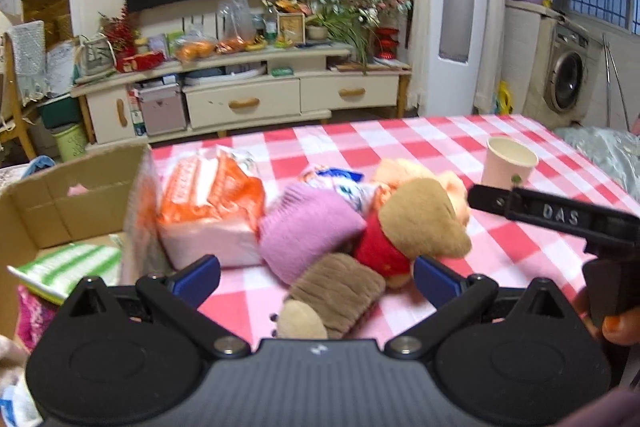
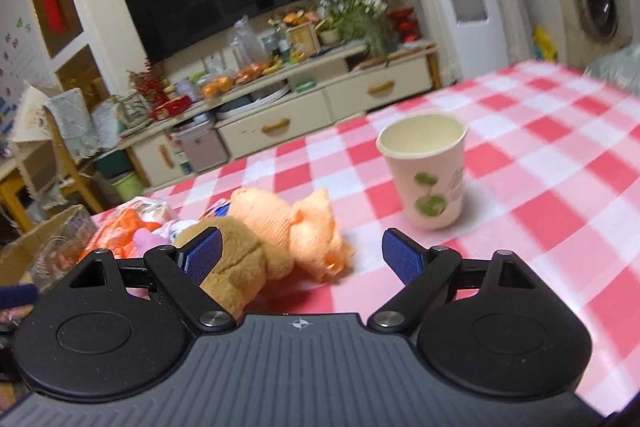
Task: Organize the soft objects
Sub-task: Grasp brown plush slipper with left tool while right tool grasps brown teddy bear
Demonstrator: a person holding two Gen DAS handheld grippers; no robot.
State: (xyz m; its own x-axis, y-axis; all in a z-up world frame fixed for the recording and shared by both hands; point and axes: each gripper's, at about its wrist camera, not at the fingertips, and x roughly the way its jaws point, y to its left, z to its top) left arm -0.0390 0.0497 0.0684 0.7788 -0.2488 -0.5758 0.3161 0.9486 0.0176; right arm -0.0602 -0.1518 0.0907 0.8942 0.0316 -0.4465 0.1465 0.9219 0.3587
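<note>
Cardboard box (image 1: 60, 203) holds few items; plush bear (image 1: 420, 219) and socks remain on the worktop (image 2: 540, 167), both claws apart

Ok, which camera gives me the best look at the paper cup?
The right wrist view: the paper cup stands upright, whole and near, its green print visible. In the left wrist view the right gripper's finger covers the cup's lower part.
</note>
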